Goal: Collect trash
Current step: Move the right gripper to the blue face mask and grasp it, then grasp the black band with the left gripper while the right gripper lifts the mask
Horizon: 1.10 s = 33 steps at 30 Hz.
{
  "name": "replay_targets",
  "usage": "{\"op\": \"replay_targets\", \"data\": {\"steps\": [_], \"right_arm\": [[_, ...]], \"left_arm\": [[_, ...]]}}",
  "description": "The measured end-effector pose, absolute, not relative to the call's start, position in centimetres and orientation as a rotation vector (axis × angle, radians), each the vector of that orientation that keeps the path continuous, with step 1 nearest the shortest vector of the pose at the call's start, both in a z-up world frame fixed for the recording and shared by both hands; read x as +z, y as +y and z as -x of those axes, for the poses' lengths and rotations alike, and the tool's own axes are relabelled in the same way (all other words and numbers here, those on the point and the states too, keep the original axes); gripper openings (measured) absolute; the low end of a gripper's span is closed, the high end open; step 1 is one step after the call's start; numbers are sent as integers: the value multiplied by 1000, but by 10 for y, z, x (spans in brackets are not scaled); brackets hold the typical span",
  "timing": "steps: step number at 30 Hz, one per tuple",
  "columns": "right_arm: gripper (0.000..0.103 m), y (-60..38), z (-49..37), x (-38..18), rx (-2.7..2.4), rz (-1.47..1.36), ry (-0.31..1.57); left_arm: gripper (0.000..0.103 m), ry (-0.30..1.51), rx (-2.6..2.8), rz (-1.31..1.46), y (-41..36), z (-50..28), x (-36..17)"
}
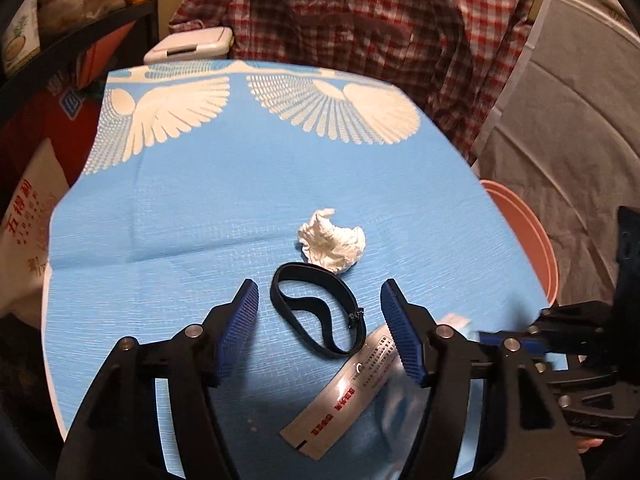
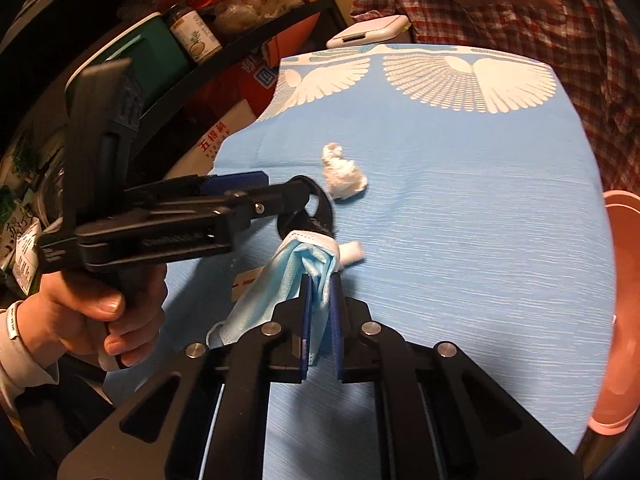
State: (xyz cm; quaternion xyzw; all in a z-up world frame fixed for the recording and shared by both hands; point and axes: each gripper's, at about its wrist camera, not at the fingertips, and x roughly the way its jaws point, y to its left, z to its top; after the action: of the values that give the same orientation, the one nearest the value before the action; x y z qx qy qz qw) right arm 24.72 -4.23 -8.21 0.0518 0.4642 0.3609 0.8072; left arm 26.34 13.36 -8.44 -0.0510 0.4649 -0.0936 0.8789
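Observation:
My left gripper (image 1: 320, 292) stands open low over the blue tablecloth (image 1: 192, 208), its blue pads on either side of a black elastic band (image 1: 345, 294). A crumpled white tissue (image 1: 332, 240) lies just beyond the band. A printed plastic wrapper (image 1: 344, 392) lies under the gripper's right finger. In the right wrist view my right gripper (image 2: 320, 276) is shut on a bunched light-blue face mask (image 2: 280, 280), which hangs to the left of the pads. There the left gripper (image 2: 288, 188) reaches in from the left over the band (image 2: 325, 205), near the tissue (image 2: 344, 178).
A pink basin (image 2: 624, 280) sits past the table's right edge. A plaid shirt (image 1: 360, 20) hangs behind the table, beside a white lidded box (image 1: 188, 46). Dark shelves (image 2: 168, 64) with jars and bags crowd the left side. A person's hand (image 2: 100, 312) grips the left handle.

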Motion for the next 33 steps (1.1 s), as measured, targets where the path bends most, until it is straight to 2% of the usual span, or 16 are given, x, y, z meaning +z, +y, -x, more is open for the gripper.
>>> {"op": "replay_targets", "data": {"steps": [8,9,11,13,14,16,33], "right_arm": [[9,-71,-254,-80,722,-131,975],[9,-73,-254,-80,718,-129,970],[9,-78,-255,-78,707,-128,959],[9,-80,-255,-76,698,-128,950],[9,-82,-255,-74,694,-129,945],[8,-85,-255,-72,690,-133,937],[7,-122,-232,-8,587,-135,746]], "left_arm": [[60,1033,-150,57,126,-270,-100],[51,1037,-150,54,127,-270,-101],[42,1041,-152,52,127,-270,-100],[26,1041,-144,40,126,-270,-99],[25,1043,-139,31,126,-270,-98],[14,1043,-135,20,127,-268,-96],[11,880,-89,22,138,-226,-35]]}}
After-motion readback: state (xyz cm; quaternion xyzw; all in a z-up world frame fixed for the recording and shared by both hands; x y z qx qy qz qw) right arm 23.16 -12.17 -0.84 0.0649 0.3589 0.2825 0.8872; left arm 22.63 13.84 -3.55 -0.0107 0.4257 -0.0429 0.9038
